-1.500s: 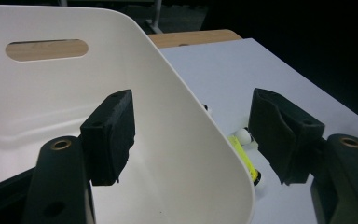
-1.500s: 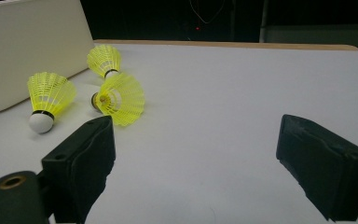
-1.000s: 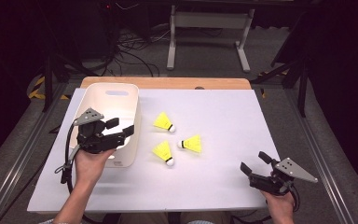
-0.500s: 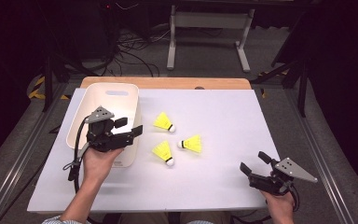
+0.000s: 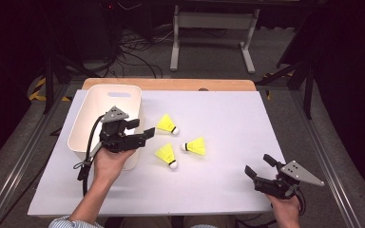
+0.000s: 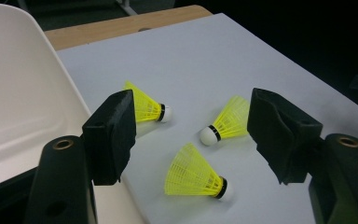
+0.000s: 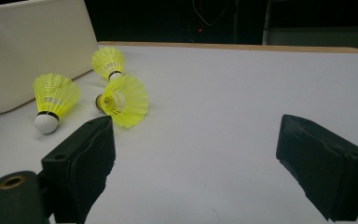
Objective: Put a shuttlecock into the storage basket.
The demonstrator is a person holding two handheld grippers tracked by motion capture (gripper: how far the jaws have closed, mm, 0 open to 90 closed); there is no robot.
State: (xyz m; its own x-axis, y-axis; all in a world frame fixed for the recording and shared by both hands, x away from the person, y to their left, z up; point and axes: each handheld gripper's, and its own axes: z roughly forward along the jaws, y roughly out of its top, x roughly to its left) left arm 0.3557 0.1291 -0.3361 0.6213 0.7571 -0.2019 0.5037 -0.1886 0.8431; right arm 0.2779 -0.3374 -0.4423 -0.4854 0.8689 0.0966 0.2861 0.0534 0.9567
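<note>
Three yellow shuttlecocks lie on the white table sheet: a far one, a right one and a near one. My left gripper hovers over the right rim of the white bin, open and empty, jaws pointing at the shuttlecocks just right of it. My right gripper rests near the front right corner, open with nothing between its jaws; in its view the shuttlecocks lie ahead to the left.
The white bin stands at the table's left, with nothing inside that I can see. A wooden board edge runs along the back. Cables and a metal stand sit on the dark floor beyond.
My left gripper has shifted right across the bin toward the shuttlecocks, still open. The right gripper and the shuttlecocks have stayed in place.
</note>
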